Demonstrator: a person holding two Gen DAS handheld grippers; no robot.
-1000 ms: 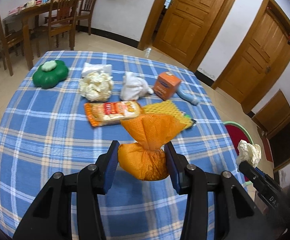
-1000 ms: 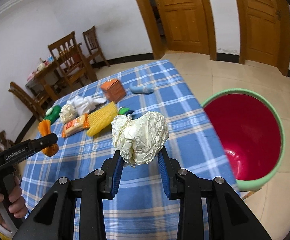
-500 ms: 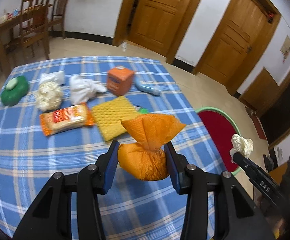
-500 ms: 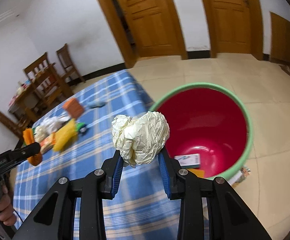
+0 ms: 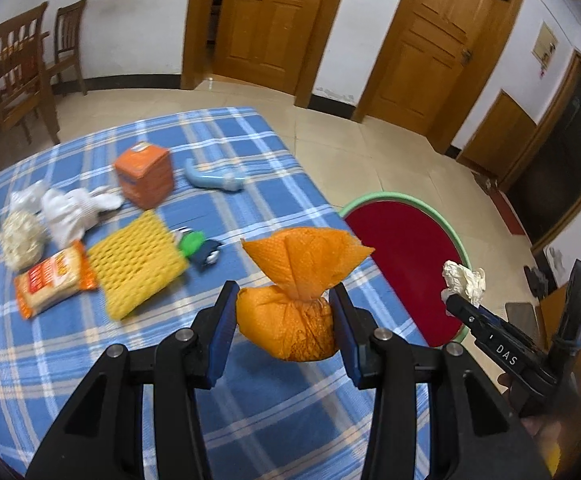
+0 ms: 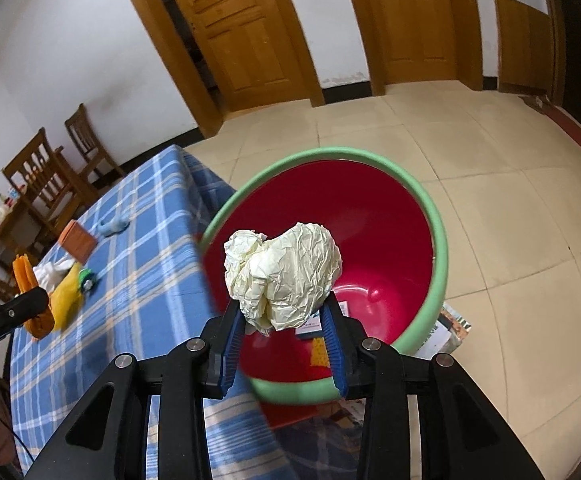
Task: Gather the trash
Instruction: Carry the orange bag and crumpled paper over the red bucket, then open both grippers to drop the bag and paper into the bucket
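My left gripper (image 5: 282,308) is shut on a knotted orange mesh bag (image 5: 302,264), held above the blue checked table (image 5: 50,360) near its right edge. Beside that edge a red bin with a green rim (image 6: 442,248) stands on the floor. My right gripper (image 6: 282,320) holds a crumpled cream paper ball (image 6: 286,272) over the bin's mouth; its jaws are opening, with the ball still between the pads. In the left wrist view the right gripper (image 5: 456,300) and its paper ball (image 5: 464,280) hang by the bin's rim (image 5: 434,216).
On the table lie a snack packet (image 5: 50,280), a yellow foam net (image 5: 134,264), an orange box (image 5: 144,174), white tissue (image 5: 74,208) and a blue item (image 5: 214,178). A small box lies in the bin. Wooden chairs (image 5: 18,72) and doors (image 5: 266,20) stand behind.
Both grippers have swung right, off the table's middle toward the bin. The paper ball has gone from above the tablecloth to above the bin's mouth. The orange bag is still held.
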